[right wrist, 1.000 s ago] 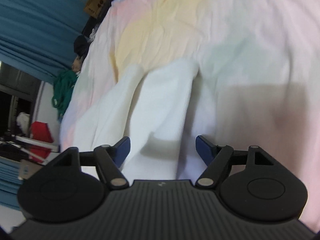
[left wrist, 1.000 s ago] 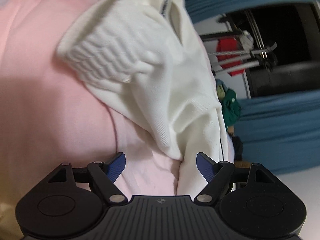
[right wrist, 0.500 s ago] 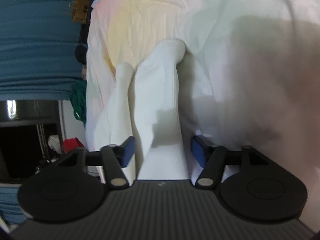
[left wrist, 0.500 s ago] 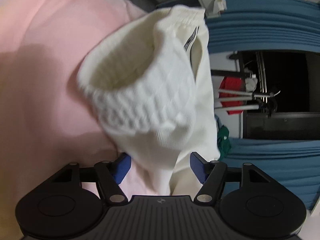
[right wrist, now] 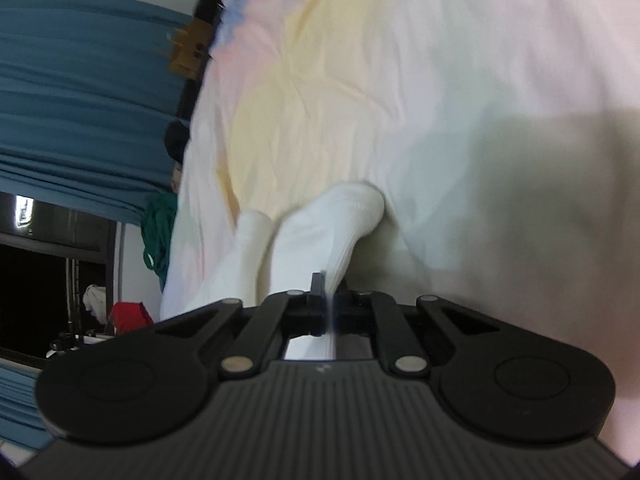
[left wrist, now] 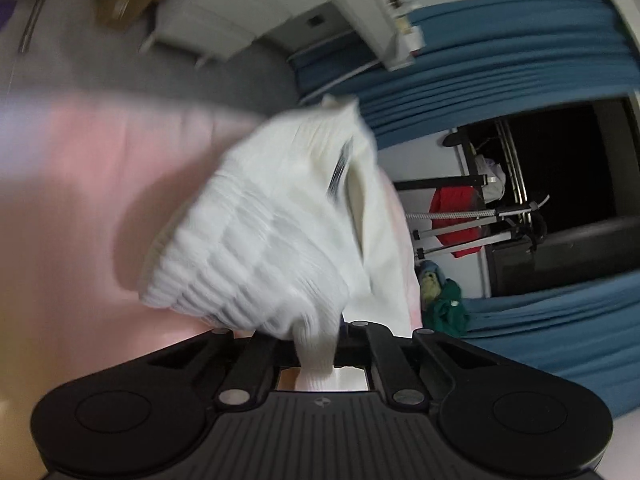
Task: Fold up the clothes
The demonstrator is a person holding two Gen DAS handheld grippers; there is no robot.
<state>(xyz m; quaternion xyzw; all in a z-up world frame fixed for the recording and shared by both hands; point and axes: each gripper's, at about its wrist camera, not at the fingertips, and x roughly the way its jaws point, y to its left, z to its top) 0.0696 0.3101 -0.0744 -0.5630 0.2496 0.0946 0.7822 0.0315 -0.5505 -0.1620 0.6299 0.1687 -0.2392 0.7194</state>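
A white knit garment with a ribbed cuff hangs bunched in front of my left gripper, which is shut on a fold of it and holds it raised above the pink bedsheet. In the right wrist view, the white garment's two tube-like ends lie on the pastel sheet. My right gripper is shut on the nearer white end.
Blue curtains and a dark opening with a metal rack and a red cloth lie to the right. A green cloth lies by the bed edge. A brown cardboard box sits past the bed's far side.
Both grippers were open around the white garment and have closed on it. The left gripper has lifted and tilted upward, so more of the room shows.
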